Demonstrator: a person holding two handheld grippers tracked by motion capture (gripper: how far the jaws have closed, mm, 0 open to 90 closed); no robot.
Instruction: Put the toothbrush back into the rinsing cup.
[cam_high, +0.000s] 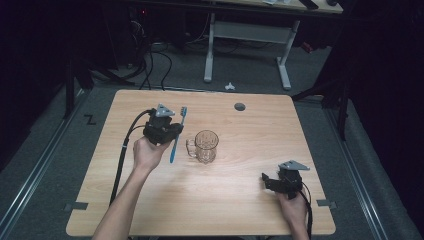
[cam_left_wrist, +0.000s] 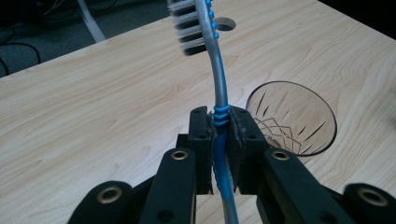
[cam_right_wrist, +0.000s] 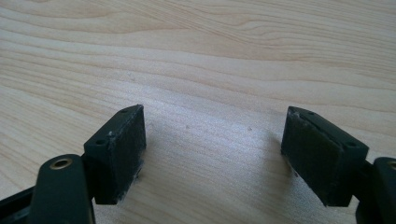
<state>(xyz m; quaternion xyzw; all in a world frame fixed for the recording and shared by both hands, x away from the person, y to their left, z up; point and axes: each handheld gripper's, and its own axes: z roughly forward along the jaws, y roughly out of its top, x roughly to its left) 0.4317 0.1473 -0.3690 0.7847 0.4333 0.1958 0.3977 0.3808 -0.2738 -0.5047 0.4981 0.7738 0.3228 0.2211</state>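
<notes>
Blue and grey toothbrush (cam_left_wrist: 219, 88) clamped at mid-handle between the black jaws of the left gripper (cam_left_wrist: 223, 140), bristle head pointing to the far side, tail end toward the near side. Held above the pale wooden table (cam_high: 235, 200), left of centre, raised off the surface as far as the high view lets one judge. Just right of the brush, clear cut-glass mug (cam_high: 205, 146) standing upright, handle turned left, apart from the brush. Right gripper (cam_right_wrist: 212, 144) near the right front corner of the table, jaws spread wide with bare wood between them, well apart from mug and brush. Small round hole (cam_high: 240, 106) near the far edge.
</notes>
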